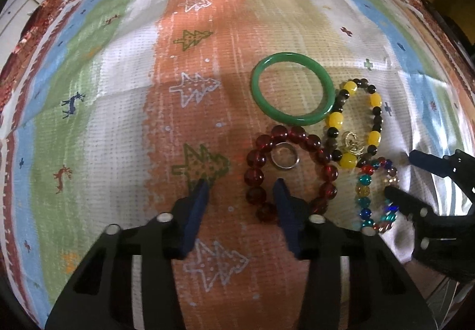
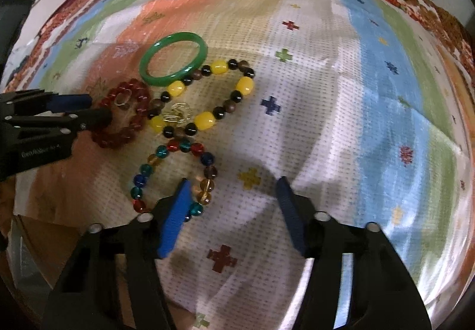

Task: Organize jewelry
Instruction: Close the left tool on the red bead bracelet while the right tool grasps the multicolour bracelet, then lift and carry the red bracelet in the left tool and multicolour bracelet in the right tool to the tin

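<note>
A flat surface covered by a woven cloth (image 1: 118, 110) with broad orange, white, green and blue bands, small trees, deer and crosses, and a floral border. Right of centre in the left wrist view lie a green bangle (image 1: 292, 88), a dark red bead bracelet (image 1: 292, 174) with a silver ring (image 1: 284, 156) inside its loop, a yellow and black bead bracelet (image 1: 354, 122) enclosing a small gold piece (image 1: 350, 143), and a multicoloured glass bead bracelet (image 1: 375, 196). The bracelets touch one another.

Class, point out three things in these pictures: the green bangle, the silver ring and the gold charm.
green bangle (image 1: 261, 98): left wrist view, left side of hoop.
silver ring (image 1: 294, 162): left wrist view, right edge of band.
gold charm (image 2: 178, 114): right wrist view, its middle.
</note>
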Available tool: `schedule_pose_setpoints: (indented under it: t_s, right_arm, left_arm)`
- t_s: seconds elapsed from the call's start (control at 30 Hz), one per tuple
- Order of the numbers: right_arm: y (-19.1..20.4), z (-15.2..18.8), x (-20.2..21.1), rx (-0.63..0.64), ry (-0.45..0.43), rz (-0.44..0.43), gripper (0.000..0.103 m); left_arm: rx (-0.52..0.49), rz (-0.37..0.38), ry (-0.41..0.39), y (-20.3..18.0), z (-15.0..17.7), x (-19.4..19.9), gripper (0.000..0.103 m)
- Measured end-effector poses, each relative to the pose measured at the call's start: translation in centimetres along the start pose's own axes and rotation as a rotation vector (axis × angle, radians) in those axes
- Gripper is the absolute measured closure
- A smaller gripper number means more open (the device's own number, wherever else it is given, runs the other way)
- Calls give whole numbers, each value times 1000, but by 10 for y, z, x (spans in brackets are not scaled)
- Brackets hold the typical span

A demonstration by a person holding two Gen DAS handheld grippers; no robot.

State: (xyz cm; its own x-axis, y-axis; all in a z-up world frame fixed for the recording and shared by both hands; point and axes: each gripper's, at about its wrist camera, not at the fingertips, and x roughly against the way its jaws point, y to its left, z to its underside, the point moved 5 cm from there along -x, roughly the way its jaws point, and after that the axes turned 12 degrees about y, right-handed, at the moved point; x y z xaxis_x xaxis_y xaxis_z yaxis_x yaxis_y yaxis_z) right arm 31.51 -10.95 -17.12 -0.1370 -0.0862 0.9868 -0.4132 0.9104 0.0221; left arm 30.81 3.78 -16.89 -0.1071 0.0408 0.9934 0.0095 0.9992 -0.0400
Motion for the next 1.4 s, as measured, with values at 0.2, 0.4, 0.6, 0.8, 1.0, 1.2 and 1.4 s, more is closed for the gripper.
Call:
schedule_pose_setpoints:
  t_s: [0.2,0.4,0.6,0.8,1.0,1.2,1.4]
  right_arm:
    - [-9,1,2,-23,2,-24,93]
    - [-6,2,15,-13,-41,-32,93]
    - [-2,0,36,-11,-98,-56,93]
    - [6,0,44,-3,-127,-63,93]
    - [8,4,54,-9,-159,-82,93]
    - [9,7,63,-6,-184,-94,93]
    - [13,11,74,2,-221,-100,93]
  left_arm:
    - [19,37,8,11,0,0,90]
    - [42,101,6,16,1,11,90]
    - [35,131,-38,10,2,31,90]
    - [14,146,-64,3,8,43,90]
    - [-13,174,-99,-10,9,55,90]
    - [-27,197,-129,-17,12,67,90]
    - [-34,199,-151,-19,18,77,90]
